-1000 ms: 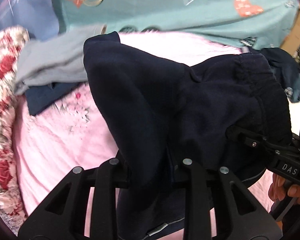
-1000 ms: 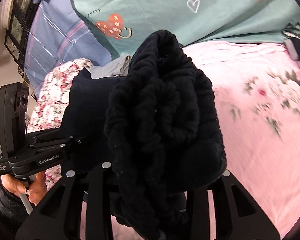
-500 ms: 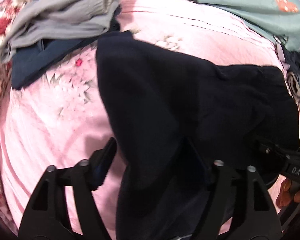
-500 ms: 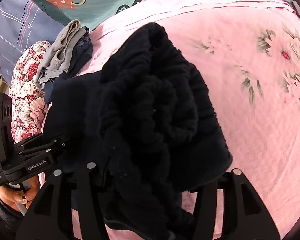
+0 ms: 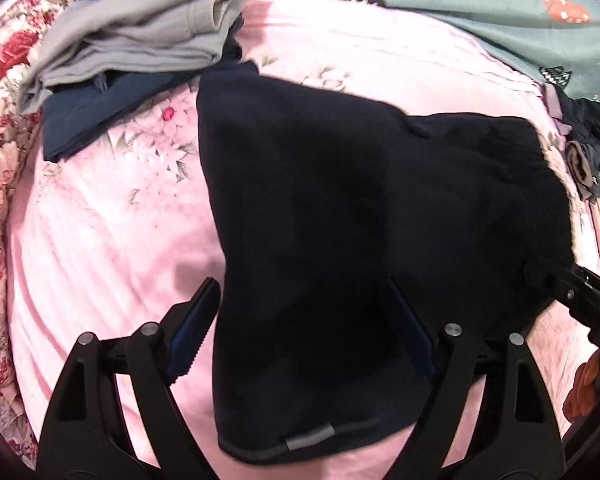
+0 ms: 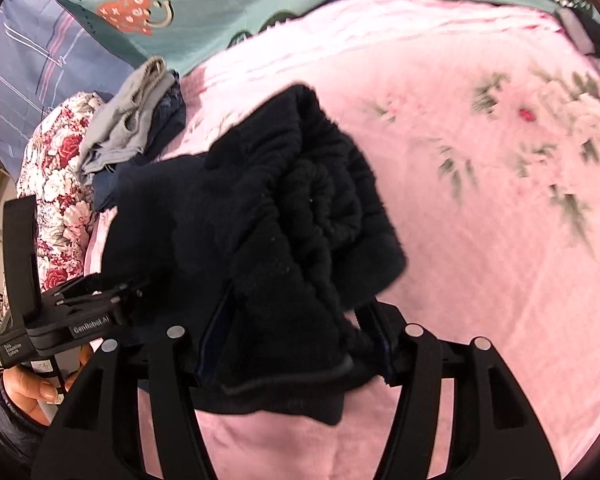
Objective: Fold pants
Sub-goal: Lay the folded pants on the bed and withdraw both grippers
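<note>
The dark navy pants (image 5: 360,208) lie folded on the pink floral bedsheet (image 5: 100,240). My left gripper (image 5: 300,332) hangs over their near end. Its jaws are opening and stand wide, with the cloth lying loose between the pads (image 5: 192,328). In the right wrist view the bunched elastic waistband (image 6: 320,184) of the pants (image 6: 220,240) rests between the fingers of my right gripper (image 6: 296,340). Its jaws are opening too, and the fabric sags over them. Each gripper shows in the other's view: the right gripper (image 5: 576,296) at the waistband side, the left gripper (image 6: 80,312) at the far left.
A stack of folded grey and blue clothes (image 5: 140,40) (image 6: 136,132) sits at the bed's far left, next to a red floral quilt (image 5: 0,100). A teal cover with hearts (image 5: 480,12) lies behind. More dark clothes (image 5: 592,136) lie at the right edge. A person's hand (image 6: 32,392) grips the left handle.
Both grippers came down toward the bed and the pants settled onto the sheet. Both sets of jaws, pinched on the cloth a second ago, have spread apart.
</note>
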Tool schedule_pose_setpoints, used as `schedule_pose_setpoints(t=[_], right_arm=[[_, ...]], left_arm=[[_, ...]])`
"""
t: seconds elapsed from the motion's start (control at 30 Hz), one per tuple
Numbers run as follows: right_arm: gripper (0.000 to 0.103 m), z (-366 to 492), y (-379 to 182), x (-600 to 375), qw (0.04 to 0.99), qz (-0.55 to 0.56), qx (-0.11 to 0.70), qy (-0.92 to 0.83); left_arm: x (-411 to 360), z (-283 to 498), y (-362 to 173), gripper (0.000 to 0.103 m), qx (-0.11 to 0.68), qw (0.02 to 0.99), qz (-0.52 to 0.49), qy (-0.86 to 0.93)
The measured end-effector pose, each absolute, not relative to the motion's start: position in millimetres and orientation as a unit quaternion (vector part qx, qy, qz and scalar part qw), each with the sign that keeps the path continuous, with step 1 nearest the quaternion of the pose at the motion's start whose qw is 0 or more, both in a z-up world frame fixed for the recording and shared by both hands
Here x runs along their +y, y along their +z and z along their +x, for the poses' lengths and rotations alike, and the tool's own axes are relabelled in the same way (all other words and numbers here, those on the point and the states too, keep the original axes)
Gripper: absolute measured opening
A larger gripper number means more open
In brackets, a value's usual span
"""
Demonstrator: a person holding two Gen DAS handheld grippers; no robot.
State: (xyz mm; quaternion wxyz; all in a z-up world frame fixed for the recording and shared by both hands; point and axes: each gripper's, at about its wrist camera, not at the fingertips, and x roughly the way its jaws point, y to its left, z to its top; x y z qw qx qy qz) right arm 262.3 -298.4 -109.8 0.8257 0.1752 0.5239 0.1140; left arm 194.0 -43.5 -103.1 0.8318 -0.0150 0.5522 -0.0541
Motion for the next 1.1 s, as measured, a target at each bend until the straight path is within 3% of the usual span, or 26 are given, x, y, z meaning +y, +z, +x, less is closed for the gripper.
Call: schedule_pose_setpoints(t=[0.5,1.1], right_arm=[[0.066,193,-56,-285,0.868,0.087,0.487,0.041],[0.067,111,-21,-259,0.887,0.038,0.459,0.037]], left_arm=[[-57,112,-30,0.094,0.512,0.858,0.008,-0.035],[-53,23,13,0.097,0.483,0.875,0.018,-0.025]])
